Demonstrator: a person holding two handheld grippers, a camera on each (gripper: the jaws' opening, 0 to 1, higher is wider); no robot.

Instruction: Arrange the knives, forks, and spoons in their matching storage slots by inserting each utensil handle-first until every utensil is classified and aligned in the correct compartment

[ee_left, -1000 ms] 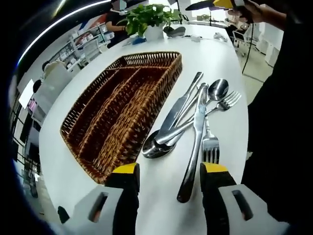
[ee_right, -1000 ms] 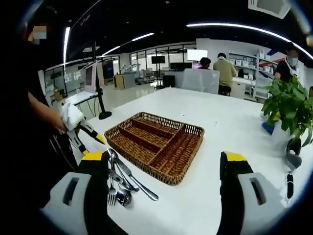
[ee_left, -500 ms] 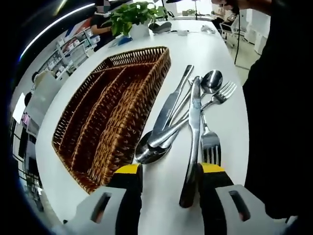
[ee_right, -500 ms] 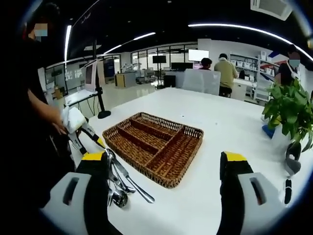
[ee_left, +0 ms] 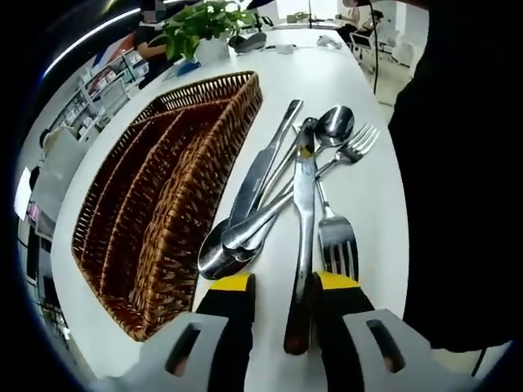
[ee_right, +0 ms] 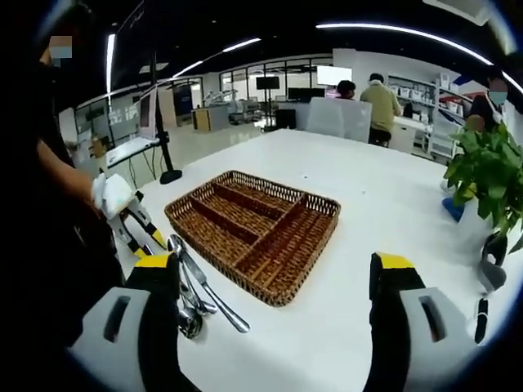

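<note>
Beside the wicker tray (ee_left: 163,188), piled cutlery (ee_left: 278,196) overlaps.

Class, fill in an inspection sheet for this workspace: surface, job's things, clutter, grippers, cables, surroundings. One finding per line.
Surface: white table.
Job's things: wicker tray, compartments empty; knives, forks and spoons piled beside it, one knife lying handle-first between the left jaws.
Clutter: potted plant.
Grippers: left gripper open around the knife handle; right gripper open, holding nothing.
Cables: nothing seen.
Surroundings: office with desks, people, ceiling lights.
</note>
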